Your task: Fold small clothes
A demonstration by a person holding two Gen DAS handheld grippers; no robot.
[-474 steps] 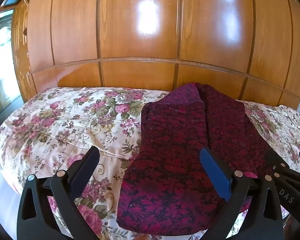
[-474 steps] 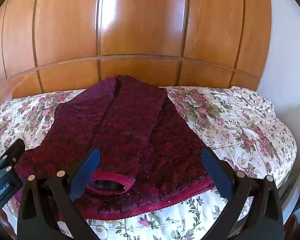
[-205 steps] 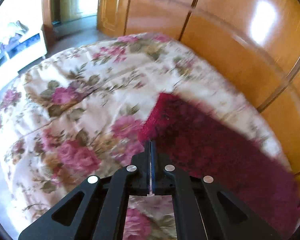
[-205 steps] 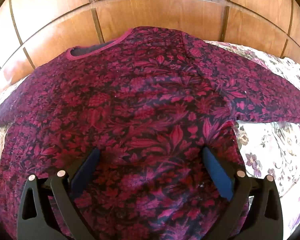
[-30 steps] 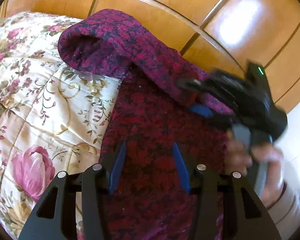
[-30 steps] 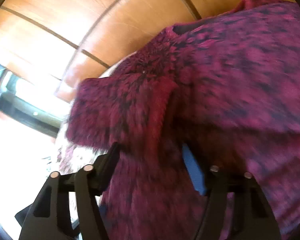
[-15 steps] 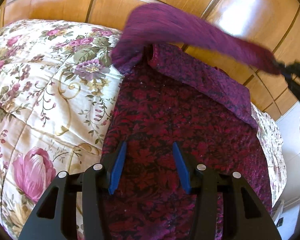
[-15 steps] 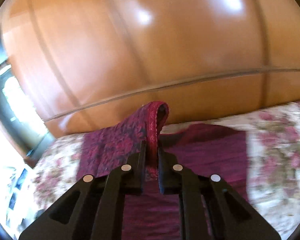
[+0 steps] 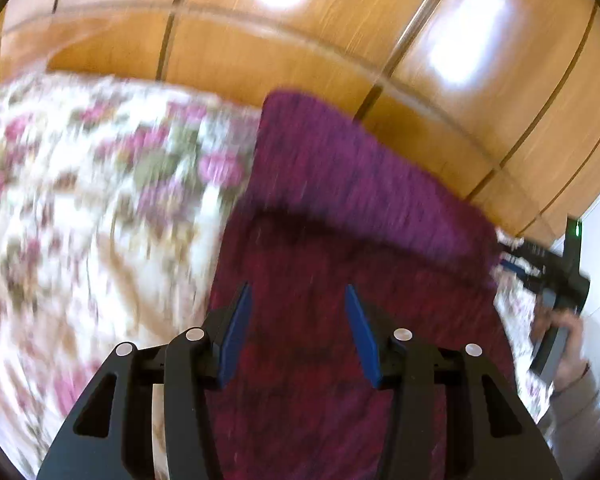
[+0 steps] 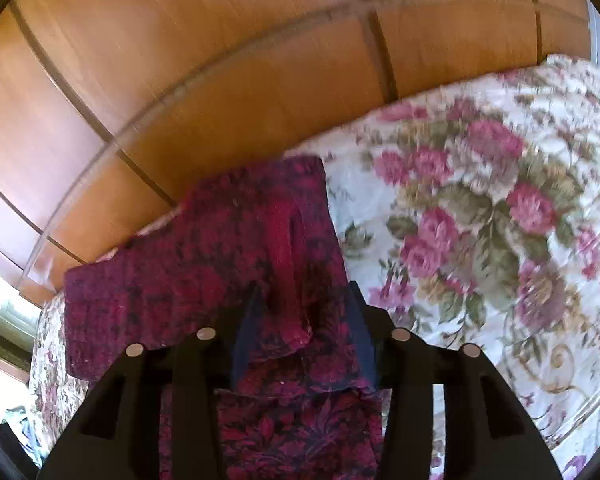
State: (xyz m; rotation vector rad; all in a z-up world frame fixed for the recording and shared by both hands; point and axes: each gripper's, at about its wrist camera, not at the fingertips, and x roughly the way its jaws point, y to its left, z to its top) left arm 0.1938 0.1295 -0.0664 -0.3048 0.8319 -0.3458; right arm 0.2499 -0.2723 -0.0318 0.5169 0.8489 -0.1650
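Observation:
A dark red patterned top (image 9: 340, 280) lies on the floral bedspread (image 9: 100, 200). One sleeve (image 9: 360, 184) is folded across its upper part. My left gripper (image 9: 296, 332) is open and empty just above the garment's body. My right gripper (image 10: 304, 328) is open, its jaws on either side of the sleeve's cuff (image 10: 288, 256), which lies loose on the garment (image 10: 300, 432). The right gripper also shows at the right edge of the left wrist view (image 9: 540, 264), held in a hand. The left wrist view is blurred.
A glossy wooden headboard wall (image 9: 340, 60) runs right behind the bed and shows in the right wrist view (image 10: 220, 60) too. Bare bedspread (image 10: 480, 220) lies to the right of the garment. A window or doorway (image 10: 0, 320) is at the far left.
My right gripper carried the sleeve across the garment, then opened and let the cuff go. The sleeve now lies flat across the top. My left gripper stayed open and shifted fast.

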